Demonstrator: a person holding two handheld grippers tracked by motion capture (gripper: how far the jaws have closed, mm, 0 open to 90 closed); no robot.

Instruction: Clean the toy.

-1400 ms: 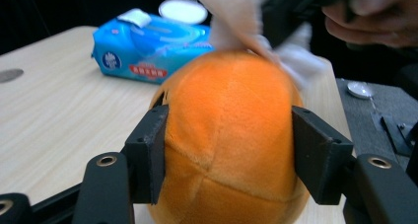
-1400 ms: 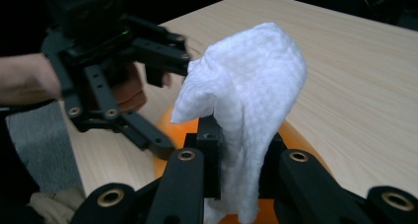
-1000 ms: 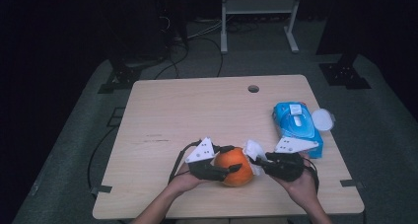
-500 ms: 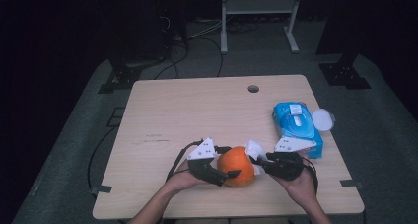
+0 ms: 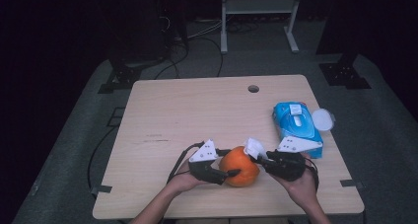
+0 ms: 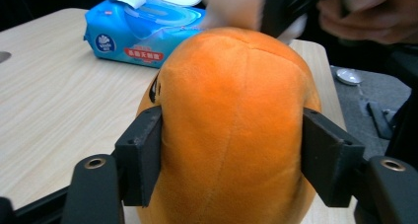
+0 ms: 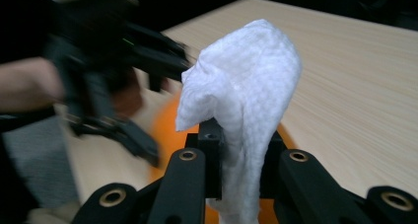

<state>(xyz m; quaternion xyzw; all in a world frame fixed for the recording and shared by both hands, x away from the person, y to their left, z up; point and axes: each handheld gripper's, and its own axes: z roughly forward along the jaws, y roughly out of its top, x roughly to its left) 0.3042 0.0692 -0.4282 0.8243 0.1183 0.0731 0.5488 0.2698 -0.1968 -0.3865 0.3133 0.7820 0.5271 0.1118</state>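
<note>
Left claw [image 6: 231, 160] just squeezed in, clamped on orange plush [image 6: 231, 130] w/ both pads, right claw [image 7: 239, 172] pinching white wipe [image 7: 246, 86] against plush top.

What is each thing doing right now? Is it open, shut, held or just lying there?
Orange plush toy: squeezed between the left gripper's jaws, on the table.
White wipe: pinched in the right gripper, against the toy.
Wipes pack: lying flat, flap shut.
White lid: lying beside the pack.

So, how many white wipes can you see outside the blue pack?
1. The white wipe is pinched in the right gripper, above the orange plush toy. More may be hidden inside the blue pack at the table's right edge.
</note>
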